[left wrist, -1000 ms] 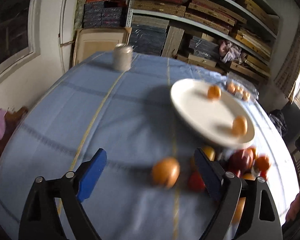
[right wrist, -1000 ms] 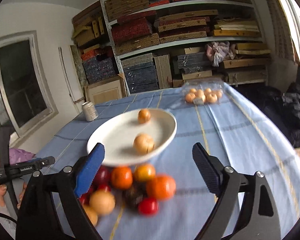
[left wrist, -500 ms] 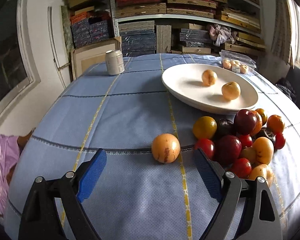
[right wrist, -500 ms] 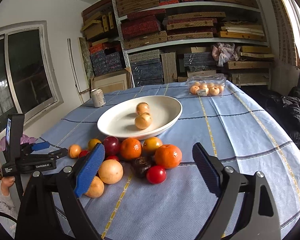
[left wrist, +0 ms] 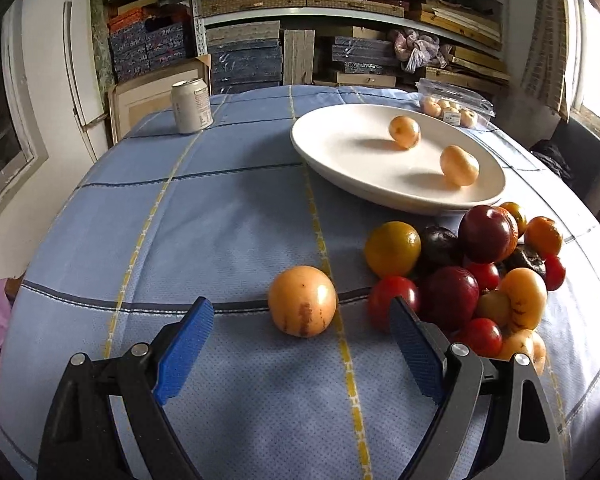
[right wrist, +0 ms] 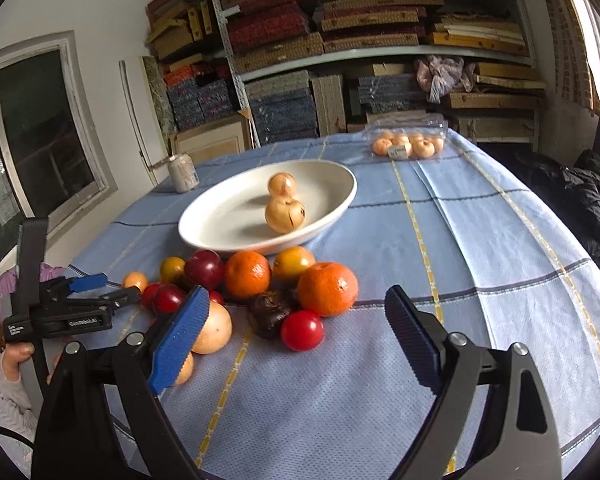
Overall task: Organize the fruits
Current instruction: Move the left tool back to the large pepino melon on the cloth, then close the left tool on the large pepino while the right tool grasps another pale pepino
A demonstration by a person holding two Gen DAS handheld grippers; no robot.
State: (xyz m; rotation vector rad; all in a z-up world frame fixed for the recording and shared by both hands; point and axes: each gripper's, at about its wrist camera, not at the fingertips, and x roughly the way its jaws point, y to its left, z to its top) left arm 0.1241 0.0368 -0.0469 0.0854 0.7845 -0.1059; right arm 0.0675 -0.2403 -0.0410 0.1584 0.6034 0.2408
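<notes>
Orange fruit (left wrist: 302,301) before left gripper (left wrist: 302,344)

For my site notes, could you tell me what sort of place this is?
Probably a home storeroom doubling as a dining spot: shelves stacked with boxes, a table under a blue cloth, a window.

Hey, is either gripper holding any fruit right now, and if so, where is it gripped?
Nothing is held. The left gripper and right gripper both stand open, with every fruit lying on the tablecloth or plate.
</notes>
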